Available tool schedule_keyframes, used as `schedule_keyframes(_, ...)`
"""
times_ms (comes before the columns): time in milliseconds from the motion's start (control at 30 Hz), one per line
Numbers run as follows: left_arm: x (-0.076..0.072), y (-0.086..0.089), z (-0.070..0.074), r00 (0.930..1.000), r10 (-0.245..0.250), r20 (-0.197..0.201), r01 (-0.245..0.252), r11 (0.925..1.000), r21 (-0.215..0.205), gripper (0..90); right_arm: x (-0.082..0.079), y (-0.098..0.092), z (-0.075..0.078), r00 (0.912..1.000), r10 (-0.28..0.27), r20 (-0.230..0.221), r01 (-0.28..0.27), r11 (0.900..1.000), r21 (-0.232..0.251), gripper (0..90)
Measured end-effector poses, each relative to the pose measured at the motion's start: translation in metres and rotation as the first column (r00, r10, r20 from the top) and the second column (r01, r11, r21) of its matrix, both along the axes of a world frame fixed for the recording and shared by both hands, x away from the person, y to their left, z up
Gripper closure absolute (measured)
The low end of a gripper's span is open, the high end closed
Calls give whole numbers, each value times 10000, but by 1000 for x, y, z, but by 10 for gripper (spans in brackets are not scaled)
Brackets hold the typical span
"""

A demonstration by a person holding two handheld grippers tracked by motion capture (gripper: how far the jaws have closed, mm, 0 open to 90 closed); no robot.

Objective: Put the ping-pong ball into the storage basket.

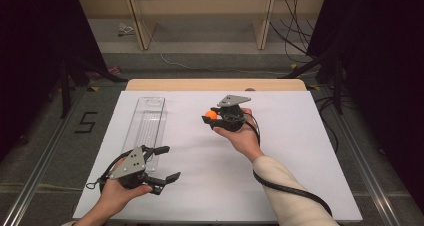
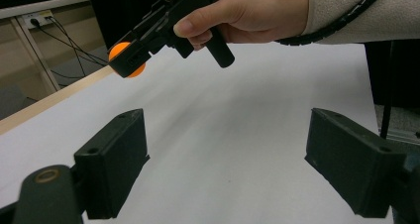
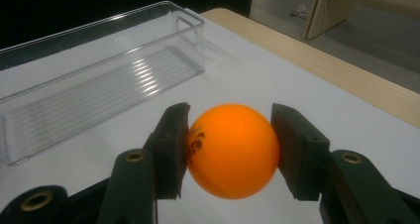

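The right hand-held gripper (image 3: 230,149) pinches the orange ball (image 3: 232,150) across its middle, above the counter (image 1: 280,136) with the tray (image 3: 99,80) ahead-left; light, smooth and thin-shelled, it likely needs gentle pressure, while the left hand-held gripper (image 1: 167,162) stands wide open, empty.

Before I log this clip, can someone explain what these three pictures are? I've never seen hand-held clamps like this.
No robot here: a person holds a two-jaw gripper in each hand. The high view looks down on a white table from above the person. The other two come from cameras riding on the grippers, looking along their black jaws. The right gripper is shut on an orange ball, lifted above the table; the left gripper view catches it from the side. The left gripper sits near the front edge with its jaws open and nothing between them. A clear plastic tray lies lengthwise on the table's left side, with nothing in it.
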State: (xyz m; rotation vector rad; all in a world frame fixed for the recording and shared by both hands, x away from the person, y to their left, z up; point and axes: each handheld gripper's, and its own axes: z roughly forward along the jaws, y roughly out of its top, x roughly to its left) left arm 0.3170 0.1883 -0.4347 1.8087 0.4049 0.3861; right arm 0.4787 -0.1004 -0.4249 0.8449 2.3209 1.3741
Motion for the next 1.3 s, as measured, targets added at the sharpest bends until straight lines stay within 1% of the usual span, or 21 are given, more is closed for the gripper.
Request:
schedule_keyframes(467, 1, -1, 0, 10000, -10, -11, 10, 10000, 62, 157, -1, 11, 2, 9997, 230, 38, -230, 9997, 14, 513)
schedule_keyframes(1300, 1, 0, 0, 10000, 15, 15, -15, 9999, 100, 157, -1, 27, 4, 9990, 450, 26, -450, 9989, 94, 513)
